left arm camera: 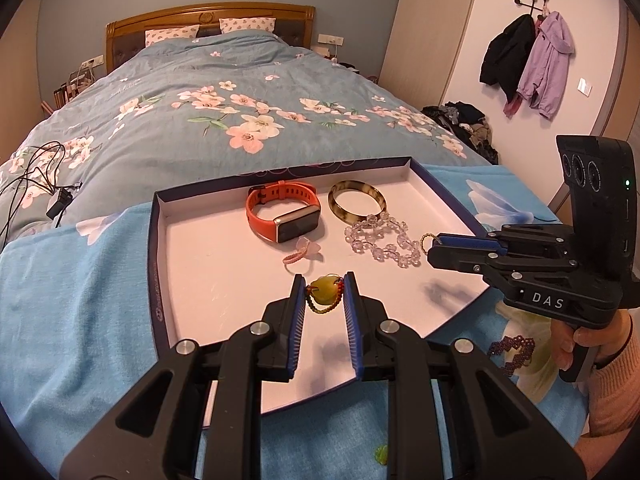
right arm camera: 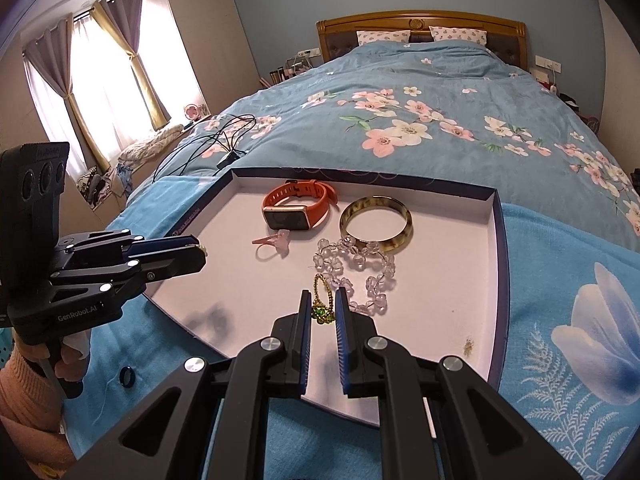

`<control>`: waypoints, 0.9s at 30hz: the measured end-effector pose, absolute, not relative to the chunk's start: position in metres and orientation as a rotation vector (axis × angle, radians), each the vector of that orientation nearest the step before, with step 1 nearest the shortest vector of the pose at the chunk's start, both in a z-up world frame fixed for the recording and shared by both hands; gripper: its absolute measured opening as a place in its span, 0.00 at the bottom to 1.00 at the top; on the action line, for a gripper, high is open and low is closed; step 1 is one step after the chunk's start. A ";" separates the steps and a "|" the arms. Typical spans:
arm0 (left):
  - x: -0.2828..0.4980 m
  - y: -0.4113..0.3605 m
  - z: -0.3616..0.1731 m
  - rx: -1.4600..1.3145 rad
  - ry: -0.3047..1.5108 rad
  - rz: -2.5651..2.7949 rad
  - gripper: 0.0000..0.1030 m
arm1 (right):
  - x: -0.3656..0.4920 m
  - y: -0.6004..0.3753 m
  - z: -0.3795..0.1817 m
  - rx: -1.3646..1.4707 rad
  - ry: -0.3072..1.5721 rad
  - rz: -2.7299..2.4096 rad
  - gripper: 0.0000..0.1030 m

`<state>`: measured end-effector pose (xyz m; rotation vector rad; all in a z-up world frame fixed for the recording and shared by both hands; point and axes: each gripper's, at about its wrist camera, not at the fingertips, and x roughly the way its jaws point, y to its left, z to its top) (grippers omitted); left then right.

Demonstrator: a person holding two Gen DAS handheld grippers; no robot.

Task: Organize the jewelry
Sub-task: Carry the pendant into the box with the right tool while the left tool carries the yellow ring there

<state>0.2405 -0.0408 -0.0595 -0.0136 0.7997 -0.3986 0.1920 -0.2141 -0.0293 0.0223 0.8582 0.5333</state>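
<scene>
A white tray (left arm camera: 154,240) (right arm camera: 498,240) with a dark blue rim lies on a blue cloth at the foot of the bed. My left gripper (left arm camera: 324,280) (right arm camera: 200,250) is over the tray's near part, shut on a yellow-green jade pendant (left arm camera: 325,296) with a beaded cord. My right gripper (right arm camera: 323,296) (left arm camera: 432,246) is shut on a gold chain piece with a green stone (right arm camera: 323,314), beside a clear bead bracelet (left arm camera: 380,242) (right arm camera: 360,268). An orange smartwatch (left arm camera: 280,212) (right arm camera: 298,208), a tortoiseshell bangle (left arm camera: 356,200) (right arm camera: 376,220) and a pink ring (left arm camera: 300,254) (right arm camera: 272,246) also lie in the tray.
Outside the tray, a purple beaded bracelet (left arm camera: 514,352) and a dark blue ring (right arm camera: 127,376) rest on the blue cloth. Black cables (left arm camera: 40,172) (right arm camera: 224,140) lie on the floral duvet. A hand (left arm camera: 580,344) holds the right gripper's handle. Coats (left arm camera: 528,56) hang on the wall.
</scene>
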 end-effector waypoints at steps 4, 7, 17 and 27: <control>0.244 -0.043 -0.062 -0.009 0.809 -0.392 0.19 | 0.195 -0.213 -0.032 0.020 0.867 0.531 0.10; 0.248 -0.045 -0.065 -0.008 0.819 -0.388 0.19 | 0.197 -0.212 -0.034 0.019 0.875 0.533 0.10; 0.261 -0.053 -0.077 0.006 0.860 -0.383 0.19 | 0.205 -0.204 -0.042 0.010 0.910 0.533 0.10; 0.276 -0.060 -0.085 0.006 0.892 -0.373 0.19 | 0.215 -0.206 -0.047 0.041 0.927 0.516 0.11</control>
